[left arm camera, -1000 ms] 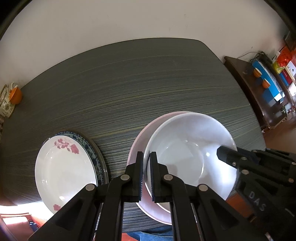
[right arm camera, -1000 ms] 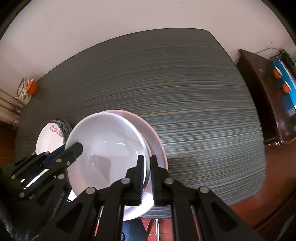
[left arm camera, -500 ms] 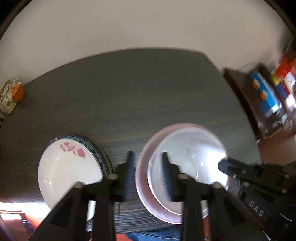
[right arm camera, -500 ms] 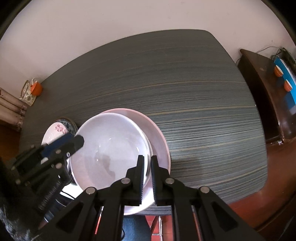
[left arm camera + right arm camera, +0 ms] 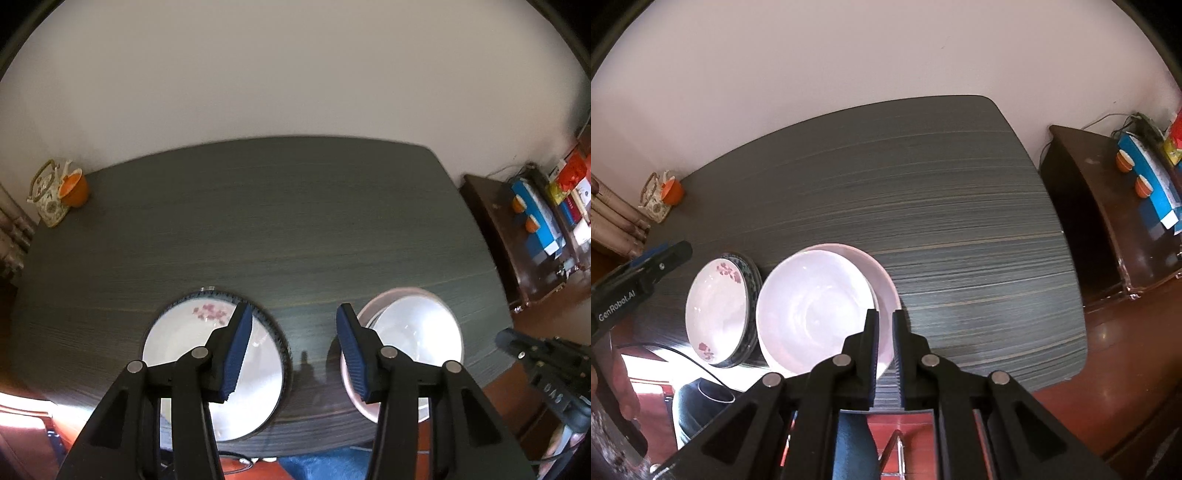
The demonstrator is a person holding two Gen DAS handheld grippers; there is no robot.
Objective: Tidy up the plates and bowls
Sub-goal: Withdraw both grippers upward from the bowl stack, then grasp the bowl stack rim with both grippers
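A white bowl [image 5: 812, 306] sits nested in a pink bowl [image 5: 884, 280] at the near edge of the dark table [image 5: 923, 206]. Left of them, a white plate with pink flowers [image 5: 207, 354] lies on a blue-rimmed plate [image 5: 275, 332]. My left gripper [image 5: 293, 325] hangs open above the bare strip of table between plates and bowls, holding nothing. My right gripper [image 5: 883, 321] is shut and empty, raised over the right rim of the bowls. In the left wrist view the right gripper [image 5: 504, 338] stands clear of the bowls, to their right.
A patterned teapot [image 5: 48, 199] and an orange cup [image 5: 75, 188] stand at the table's far left corner. A dark sideboard [image 5: 491, 229] with boxes and small orange cups is to the right. A person's blue trouser leg [image 5: 321, 461] shows under the near edge.
My left gripper let go of the white bowl's rim, opened wide, rose and shifted left. My right gripper lifted off the bowl's other rim. The bowls stay nested on the table.
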